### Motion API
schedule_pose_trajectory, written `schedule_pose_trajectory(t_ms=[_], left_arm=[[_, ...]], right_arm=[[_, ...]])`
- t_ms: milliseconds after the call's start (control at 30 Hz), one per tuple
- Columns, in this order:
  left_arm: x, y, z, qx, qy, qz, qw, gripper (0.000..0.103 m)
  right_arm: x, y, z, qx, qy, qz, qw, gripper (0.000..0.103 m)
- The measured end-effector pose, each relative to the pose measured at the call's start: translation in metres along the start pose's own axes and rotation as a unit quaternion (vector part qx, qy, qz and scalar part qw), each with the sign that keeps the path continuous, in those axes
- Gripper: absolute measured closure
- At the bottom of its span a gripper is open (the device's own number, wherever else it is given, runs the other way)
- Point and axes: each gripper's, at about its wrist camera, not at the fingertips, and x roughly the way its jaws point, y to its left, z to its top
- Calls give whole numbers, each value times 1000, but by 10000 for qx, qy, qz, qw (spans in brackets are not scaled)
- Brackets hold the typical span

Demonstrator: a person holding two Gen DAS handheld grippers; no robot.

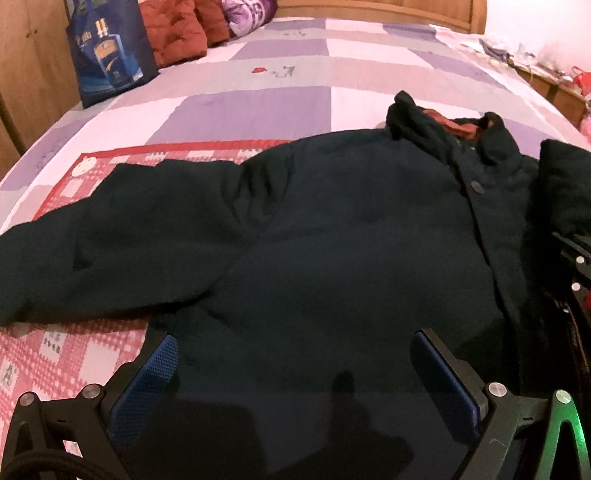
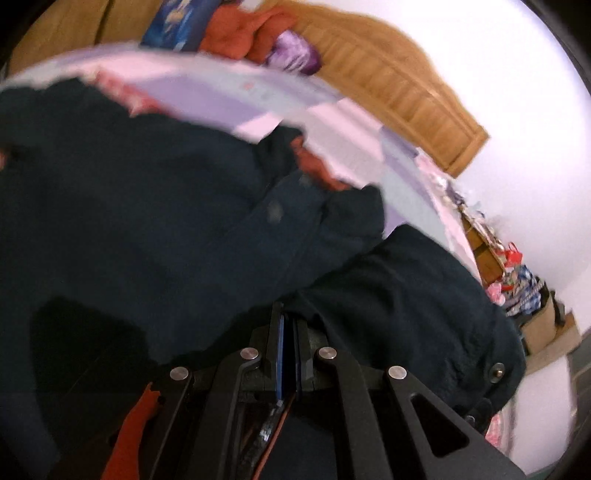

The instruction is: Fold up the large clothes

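In the left wrist view we start at ten o'clock, where a blue gift bag point(image 1: 110, 55) stands on the bed point(image 1: 258, 74) against a wooden wardrobe point(image 1: 29, 66), with rust-red cushions point(image 1: 177, 33) and a purple pillow point(image 1: 247, 11) just beside it toward twelve. Below them, at nine o'clock, a red-and-pink checked mat point(image 1: 66, 354) lies on the quilt, and the dark navy jacket point(image 1: 332, 240) lies spread over it. One sleeve point(image 1: 92, 258) reaches out to nine o'clock; the collar point(image 1: 443, 122), showing a rust lining, points to one o'clock, and a button point(image 1: 478, 188) sits on the placket at two. Our left gripper point(image 1: 291, 373) hovers at six o'clock over the jacket's lower front, its jaws spread wide with the blue pads point(image 1: 147, 384) on either side and nothing between them (only dark cloth beneath). At three o'clock a part of the other tool point(image 1: 576, 266) shows at the edge.

In the right wrist view, which is blurred, the jacket point(image 2: 147, 221) fills the frame from nine to four o'clock. Our right gripper point(image 2: 288, 350) sits at six, its jaws pressed nearly together on a fold of the jacket's cloth, which bunches up just past the tips. A wooden headboard point(image 2: 406, 92) runs across one o'clock, and cluttered boxes point(image 2: 517, 288) sit at three o'clock.
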Motion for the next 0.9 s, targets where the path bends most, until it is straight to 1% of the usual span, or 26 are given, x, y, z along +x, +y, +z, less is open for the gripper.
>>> schedule_pose_trajectory(t_ms=[33, 67, 133, 167, 200, 233, 400, 500, 567, 633, 700, 733, 767, 833, 867, 900], left_arm=[[2, -1, 0, 8, 14, 16, 10000, 0], [2, 0, 0, 0, 36, 26, 10000, 0], [5, 0, -1, -32, 101, 9, 9999, 0], [4, 0, -1, -28, 99, 2, 9999, 0], [4, -1, -1, -2, 80, 9, 10000, 0], [4, -2, -1, 27, 74, 15, 10000, 0], [9, -6, -2, 54, 120, 1, 9999, 0], [11, -9, -4, 74, 149, -17, 9999, 0], [13, -12, -5, 116, 181, -21, 9998, 0], [15, -16, -7, 194, 188, -19, 9996, 0], [18, -19, -10, 266, 212, -11, 9994, 0], [19, -21, -11, 288, 222, -21, 9993, 0], [19, -22, -12, 301, 225, -32, 9993, 0], [21, -23, -14, 319, 256, -52, 9992, 0], [21, -24, -15, 317, 270, -61, 9991, 0], [21, -24, -16, 311, 281, -72, 9991, 0]], right_arm=[[1, 1, 1, 53, -19, 10, 10000, 99], [5, 0, 2, 6, 62, 40, 10000, 99], [22, 10, -4, -304, 474, 235, 9981, 98], [29, 19, -10, -526, 605, 222, 9965, 99], [28, 25, -13, -693, 511, 107, 9962, 99], [28, 28, -13, -720, 473, 39, 9963, 98], [25, 34, -14, -863, 406, -139, 9953, 98], [15, 36, -18, -943, 339, -192, 9948, 97], [5, 33, -22, -894, 290, -70, 9955, 97], [-5, 29, -27, -671, 279, 151, 9972, 97], [-15, 21, -31, -322, 318, 440, 9980, 97], [-22, 10, -34, 26, 337, 661, 9972, 97], [-28, 3, -37, 272, 346, 743, 9963, 96], [-40, -23, -43, 974, 375, 856, 9909, 74], [-46, -40, -46, 1358, 365, 812, 9867, 44], [-54, -61, -49, 1775, 306, 738, 9809, 22]])
